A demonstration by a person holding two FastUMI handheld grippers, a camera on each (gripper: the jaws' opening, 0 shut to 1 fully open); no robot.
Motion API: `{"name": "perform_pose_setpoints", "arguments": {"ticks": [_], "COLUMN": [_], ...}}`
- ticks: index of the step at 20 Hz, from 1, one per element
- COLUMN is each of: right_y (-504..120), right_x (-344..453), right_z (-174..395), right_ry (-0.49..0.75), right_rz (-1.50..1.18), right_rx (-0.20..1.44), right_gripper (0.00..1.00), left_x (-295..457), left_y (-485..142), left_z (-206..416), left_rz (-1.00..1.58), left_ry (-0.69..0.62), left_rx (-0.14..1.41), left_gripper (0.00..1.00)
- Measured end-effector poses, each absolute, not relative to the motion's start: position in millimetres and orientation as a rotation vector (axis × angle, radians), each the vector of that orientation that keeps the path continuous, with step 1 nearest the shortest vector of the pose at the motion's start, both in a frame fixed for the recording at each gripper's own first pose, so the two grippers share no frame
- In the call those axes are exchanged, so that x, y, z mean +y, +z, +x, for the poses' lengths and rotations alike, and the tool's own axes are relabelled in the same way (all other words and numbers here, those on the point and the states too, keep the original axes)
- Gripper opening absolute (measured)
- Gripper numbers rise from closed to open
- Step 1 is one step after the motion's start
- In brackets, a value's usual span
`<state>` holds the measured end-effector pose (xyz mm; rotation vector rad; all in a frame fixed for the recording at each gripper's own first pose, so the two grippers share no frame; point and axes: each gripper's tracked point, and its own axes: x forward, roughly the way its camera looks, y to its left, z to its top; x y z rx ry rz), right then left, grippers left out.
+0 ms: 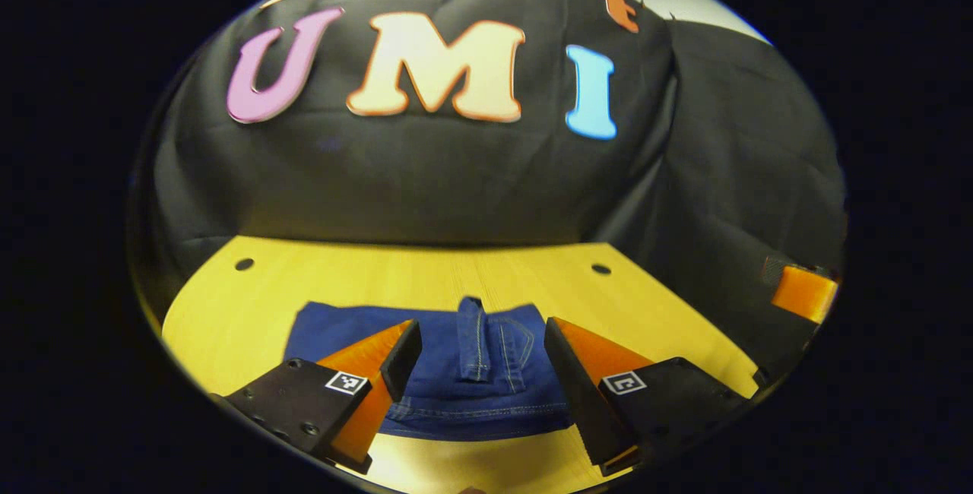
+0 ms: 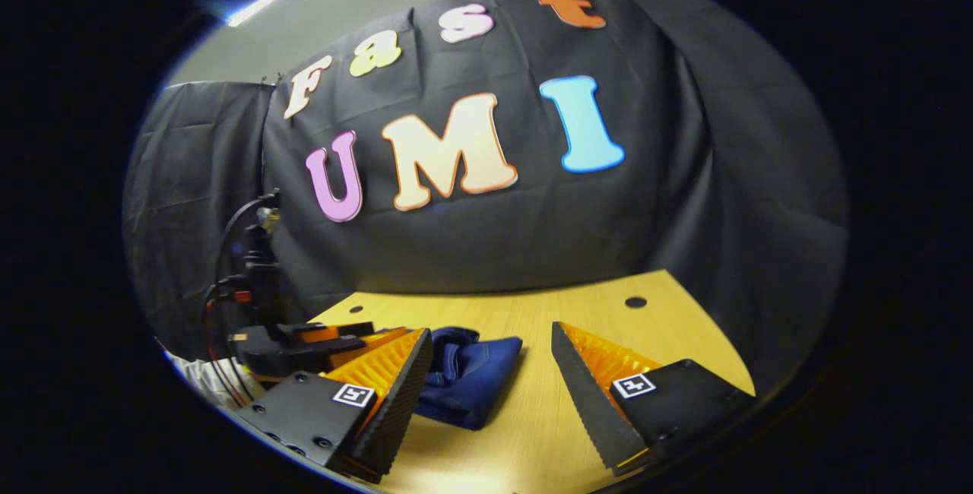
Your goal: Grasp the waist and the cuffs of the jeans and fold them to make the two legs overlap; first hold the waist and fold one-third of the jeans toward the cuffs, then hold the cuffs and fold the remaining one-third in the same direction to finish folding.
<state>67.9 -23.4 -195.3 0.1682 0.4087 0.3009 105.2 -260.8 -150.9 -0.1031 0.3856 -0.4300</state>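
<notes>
The dark blue jeans (image 1: 486, 372) lie folded into a compact rectangle on the yellow wooden table (image 1: 426, 273), with a belt loop and pocket stitching facing up. My left gripper (image 1: 480, 361) hovers just above them, open, its orange fingers (image 1: 585, 357) spread on both sides of the bundle and holding nothing. In the right gripper view the folded jeans (image 2: 467, 376) sit left of centre, and my right gripper (image 2: 490, 361) is open over the table to their right. The left gripper (image 2: 304, 342) appears there at the far left, above the jeans.
Black cloth walls close the table at the back and right. Small round holes (image 1: 600, 269) mark the tabletop near its far corners. An orange part of the other gripper (image 1: 804, 292) shows at the right edge. Cables and a black mount (image 2: 255, 266) stand at the left.
</notes>
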Motion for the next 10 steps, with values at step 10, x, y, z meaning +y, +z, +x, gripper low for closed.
{"name": "perform_pose_setpoints", "arguments": {"ticks": [10], "right_y": [-77], "right_x": [75], "right_z": [2], "right_ry": [0.323], "right_rz": [0.129], "right_rx": [0.128], "right_gripper": [0.96], "left_x": [-132], "left_y": [-37], "left_z": [21], "left_rz": [-0.056], "left_ry": [-0.364], "left_rx": [0.139], "left_gripper": [0.95]}}
